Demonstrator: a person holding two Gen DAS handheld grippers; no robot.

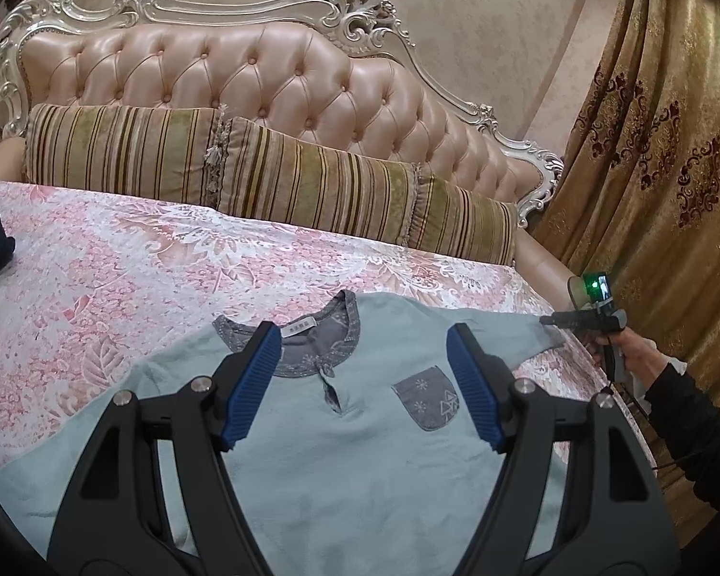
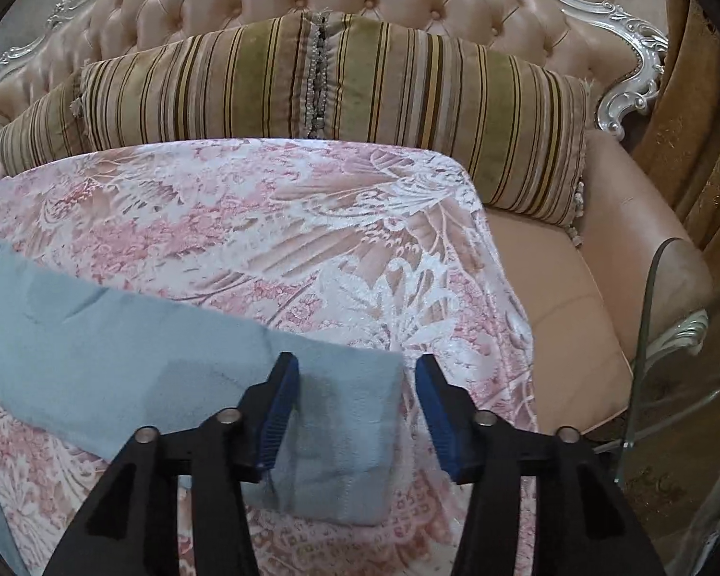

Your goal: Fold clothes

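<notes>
Light blue top [image 1: 341, 456] lies flat, front up, on the pink floral bedspread [image 1: 120, 264], collar toward the striped bolsters [image 1: 312, 182]. Left gripper [image 1: 365, 384] hovers over the chest, jaws wide apart, holding nothing. Right gripper [image 2: 355, 413] is also spread open, straddling the sleeve end [image 2: 345, 441] near the bed edge, not clamped on it

The bed [image 1: 120, 259] wears a pink and white flowered cover. A pale blue shirt [image 1: 341, 470] lies flat on it, one sleeve [image 2: 177, 374] spread sideways. Striped pillows [image 1: 177, 158] line the padded headboard [image 1: 245, 77].
</notes>
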